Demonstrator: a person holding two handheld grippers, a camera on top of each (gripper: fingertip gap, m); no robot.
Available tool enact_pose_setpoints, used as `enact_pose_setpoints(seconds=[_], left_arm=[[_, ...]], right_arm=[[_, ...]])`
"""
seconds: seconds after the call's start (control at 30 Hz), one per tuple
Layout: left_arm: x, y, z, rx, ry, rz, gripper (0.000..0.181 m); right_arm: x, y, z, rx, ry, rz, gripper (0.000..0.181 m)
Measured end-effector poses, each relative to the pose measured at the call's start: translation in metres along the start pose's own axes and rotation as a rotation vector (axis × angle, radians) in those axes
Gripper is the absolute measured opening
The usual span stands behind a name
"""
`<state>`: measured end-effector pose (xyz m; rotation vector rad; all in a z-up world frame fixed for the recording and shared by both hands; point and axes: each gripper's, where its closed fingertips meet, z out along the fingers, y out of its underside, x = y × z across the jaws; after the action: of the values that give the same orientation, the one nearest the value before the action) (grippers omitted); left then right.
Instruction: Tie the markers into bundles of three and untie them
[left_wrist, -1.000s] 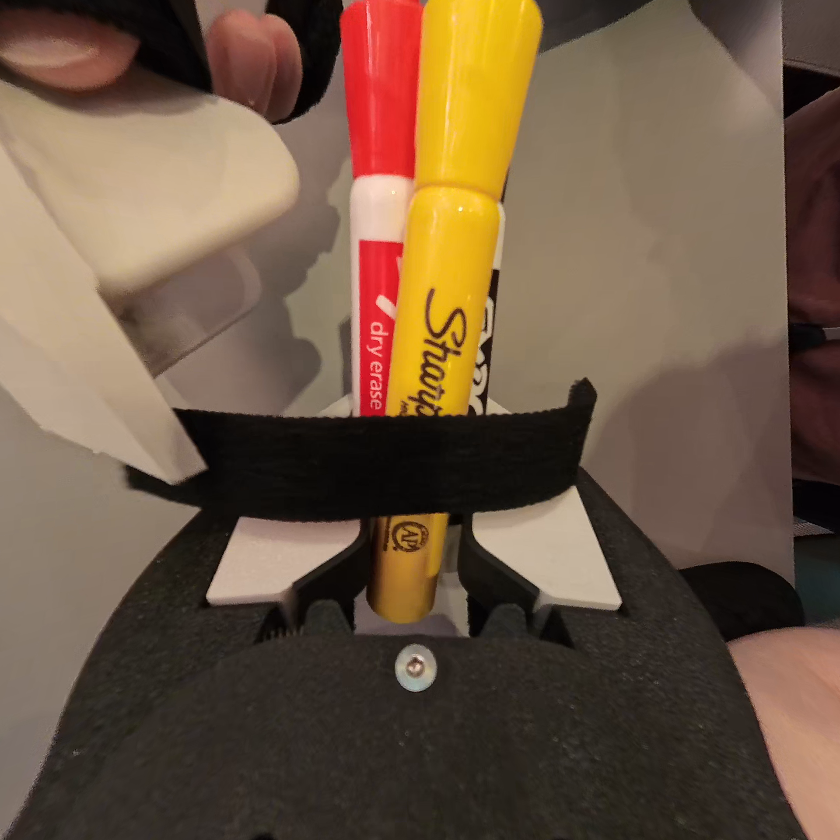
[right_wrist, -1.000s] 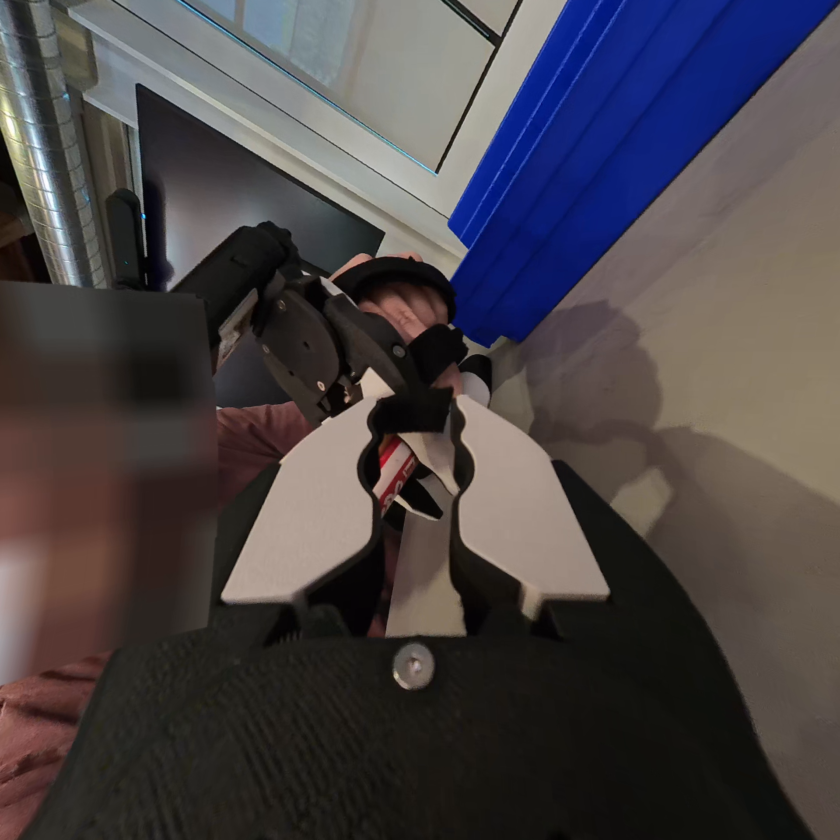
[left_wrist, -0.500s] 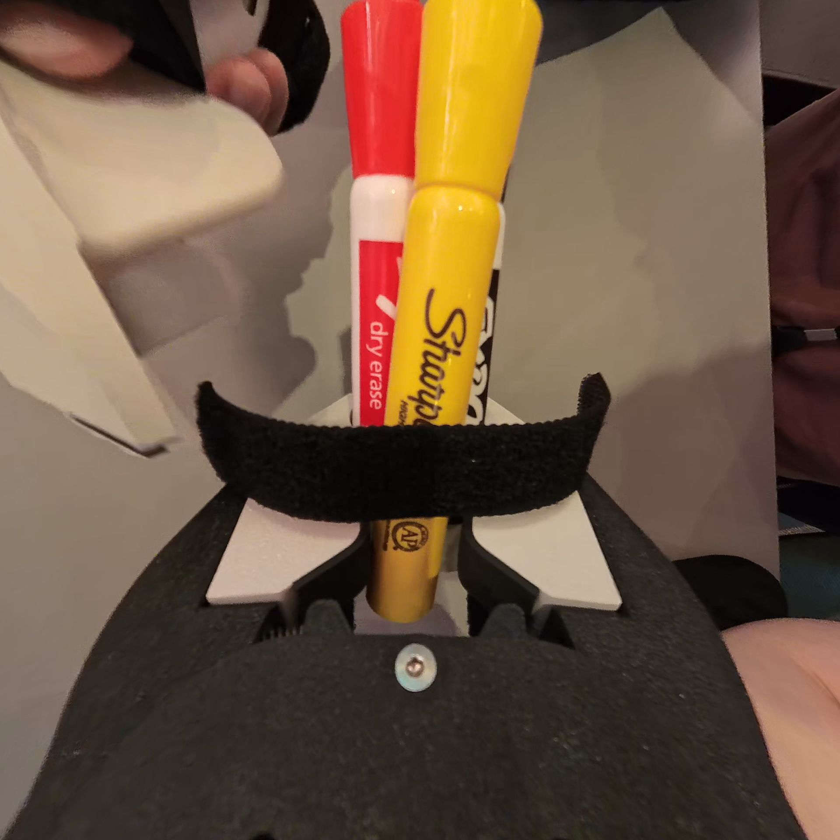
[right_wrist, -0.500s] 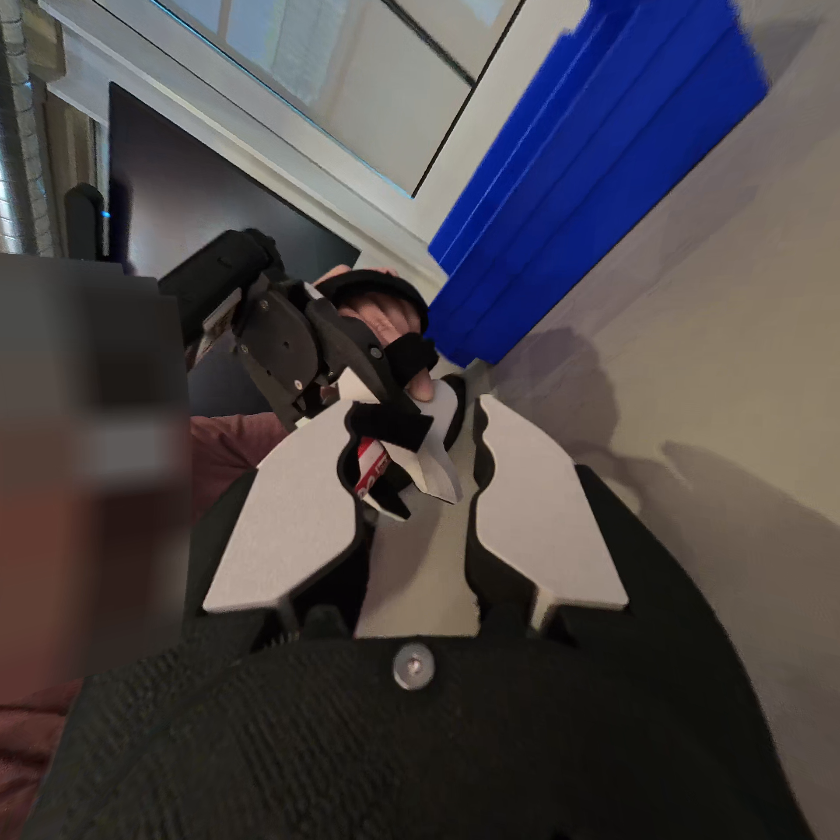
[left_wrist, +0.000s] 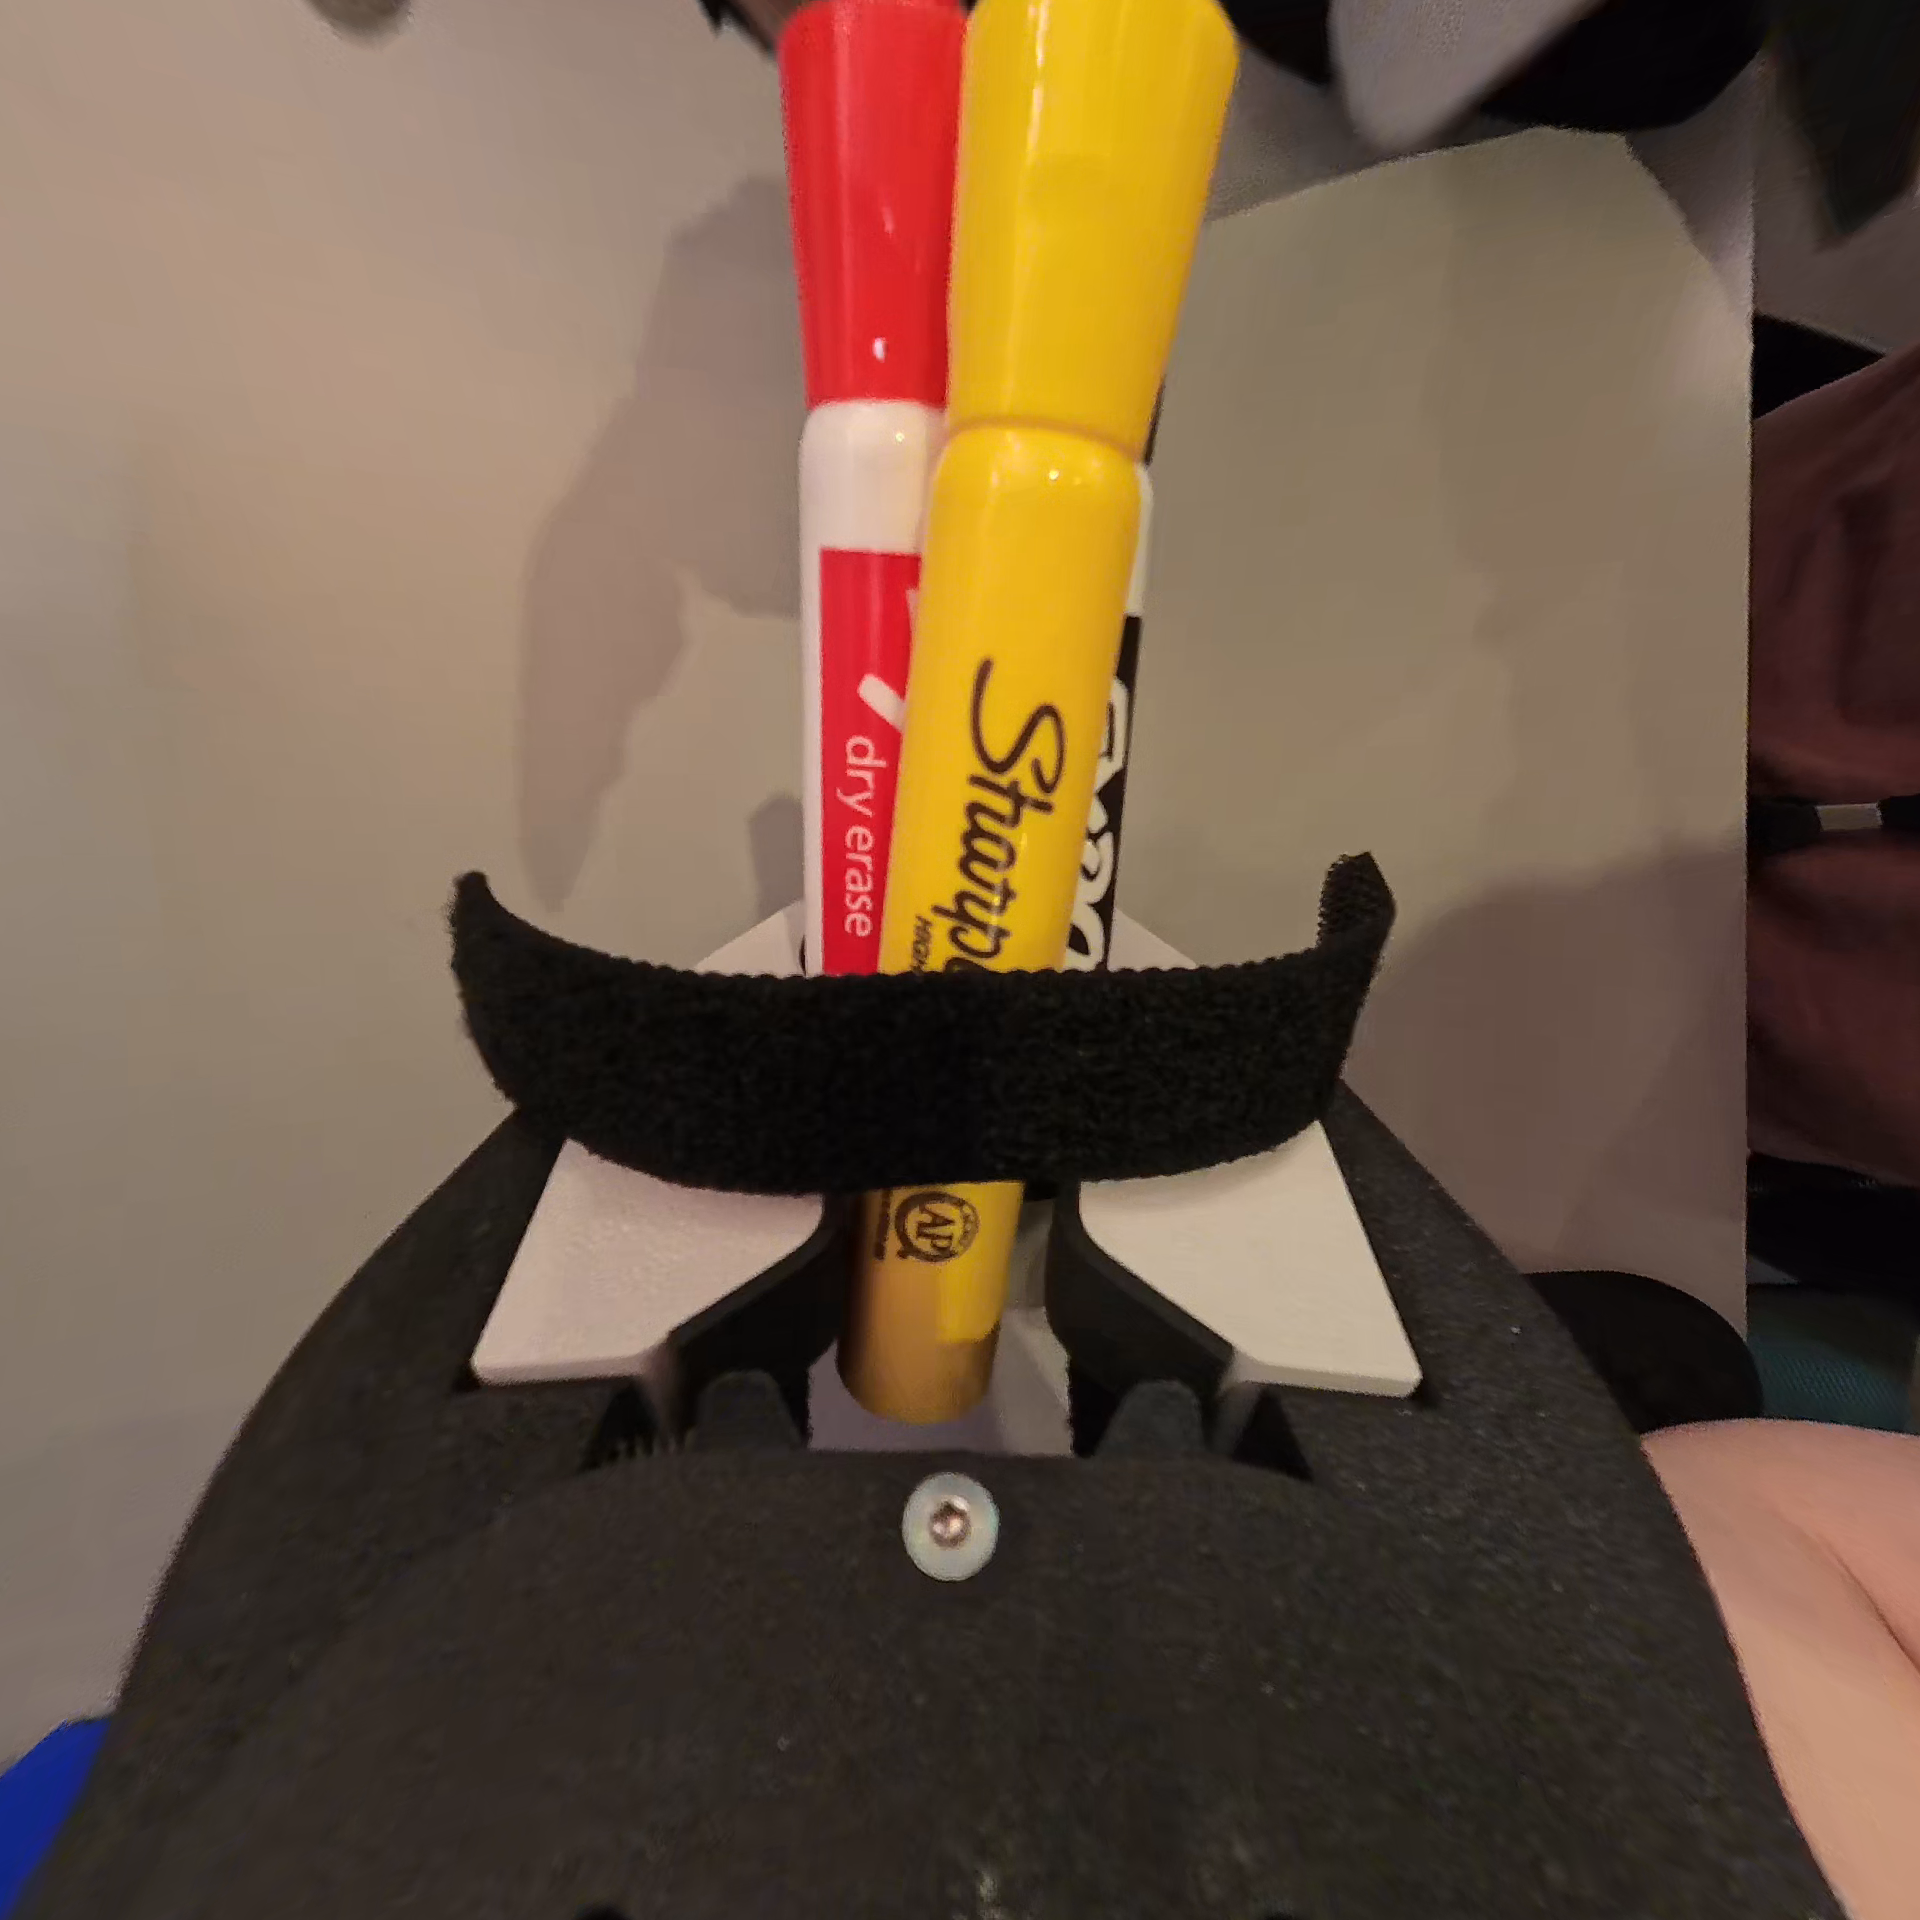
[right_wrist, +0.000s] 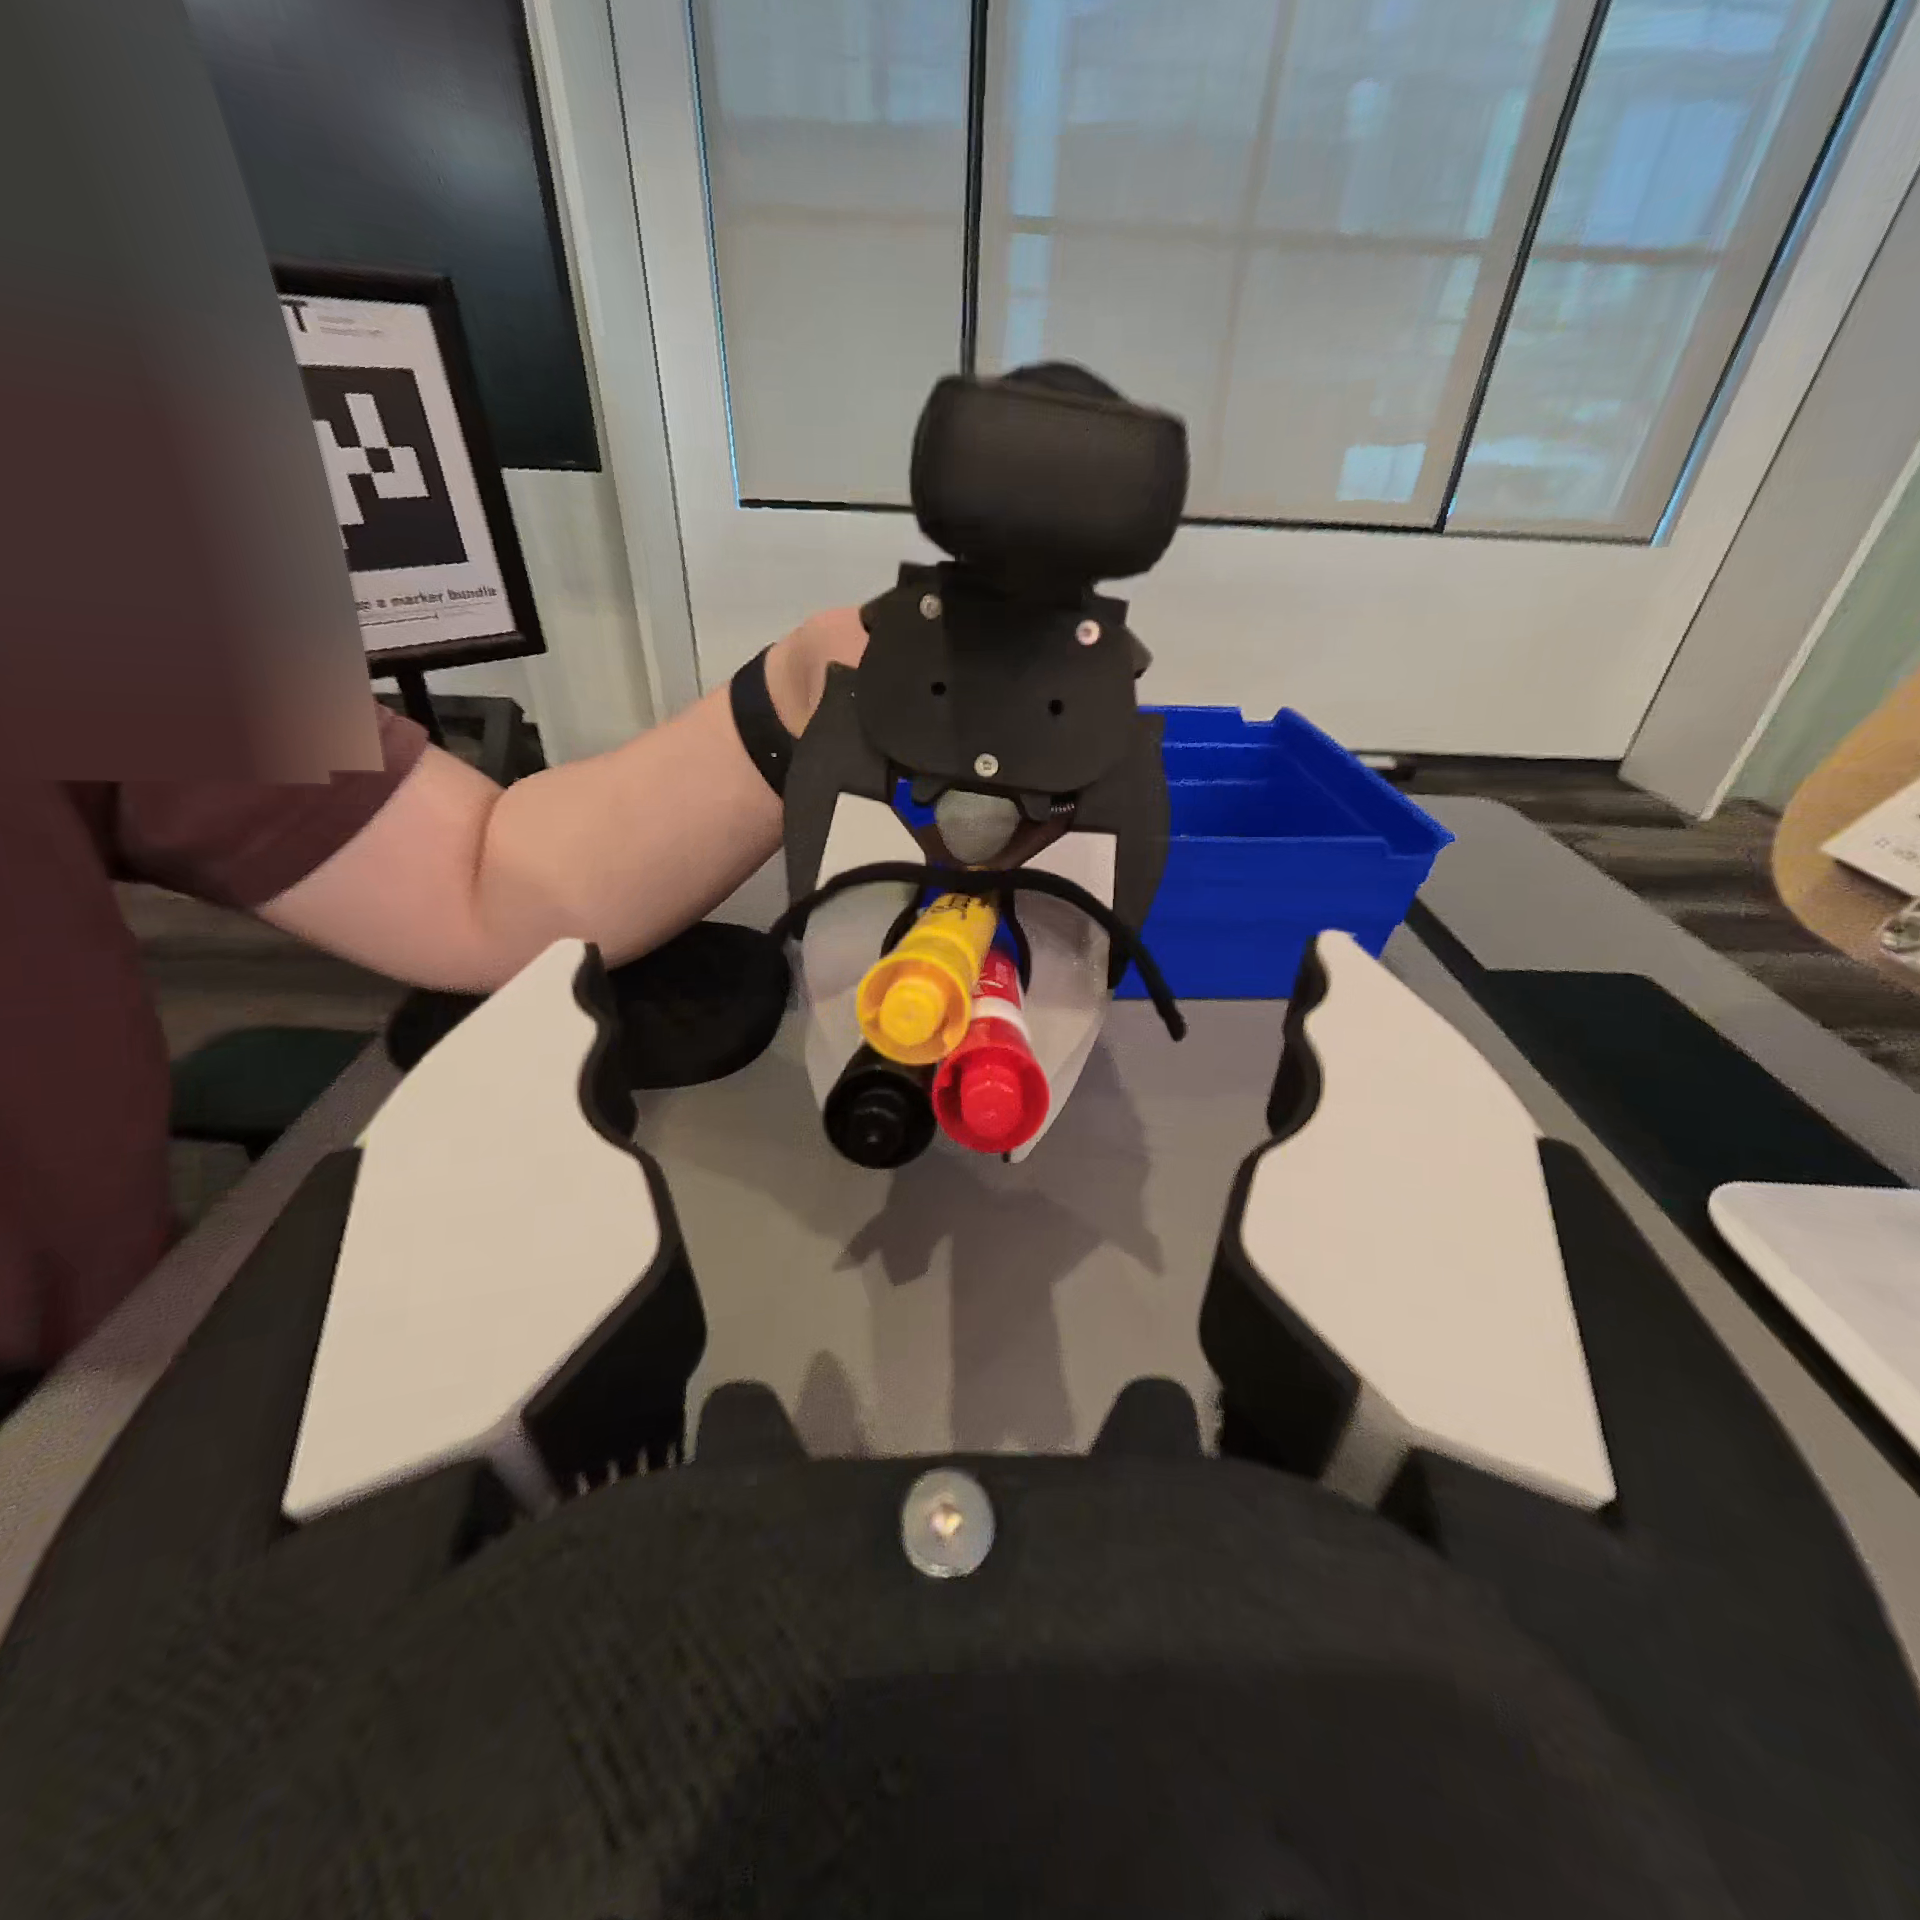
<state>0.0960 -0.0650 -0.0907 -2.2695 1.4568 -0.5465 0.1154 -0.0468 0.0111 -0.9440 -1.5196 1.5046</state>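
Left wrist view, my left gripper (left_wrist: 951, 966): closed on three markers, gripping them together; fingertips hiding behind the strap.
Yellow marker (left_wrist: 1013, 748): lying in front.
Red marker (left_wrist: 857, 582): sitting beside it.
Black marker (left_wrist: 1122, 748): mostly hidden.
Black strap (left_wrist: 914, 1070): draping across the bundle, both ends loose.
Right wrist view, my right gripper (right_wrist: 951, 1049): standing wide open, holding nothing, facing the marker caps.
Blue bin (right_wrist: 1278, 842): sitting behind, partly covered.
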Motion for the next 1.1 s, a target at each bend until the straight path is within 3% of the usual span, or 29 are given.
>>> enact_pose_setpoints(seconds=[0.23, 0.43, 1.1], left_arm=[[0.005, -0.007, -0.004, 0.046, 0.02, 0.016, 0.042], [0.012, -0.015, -0.003, 0.063, 0.045, 0.037, 0.042], [0.014, -0.02, -0.003, 0.072, 0.037, 0.051, 0.042]], right_arm=[[-0.004, -0.007, 0.013, 0.289, -0.043, 0.114, 0.122], [-0.01, -0.008, 0.025, 0.315, -0.029, 0.064, 0.111], [-0.015, 0.006, 0.04, 0.253, 0.005, 0.11, 0.101]])
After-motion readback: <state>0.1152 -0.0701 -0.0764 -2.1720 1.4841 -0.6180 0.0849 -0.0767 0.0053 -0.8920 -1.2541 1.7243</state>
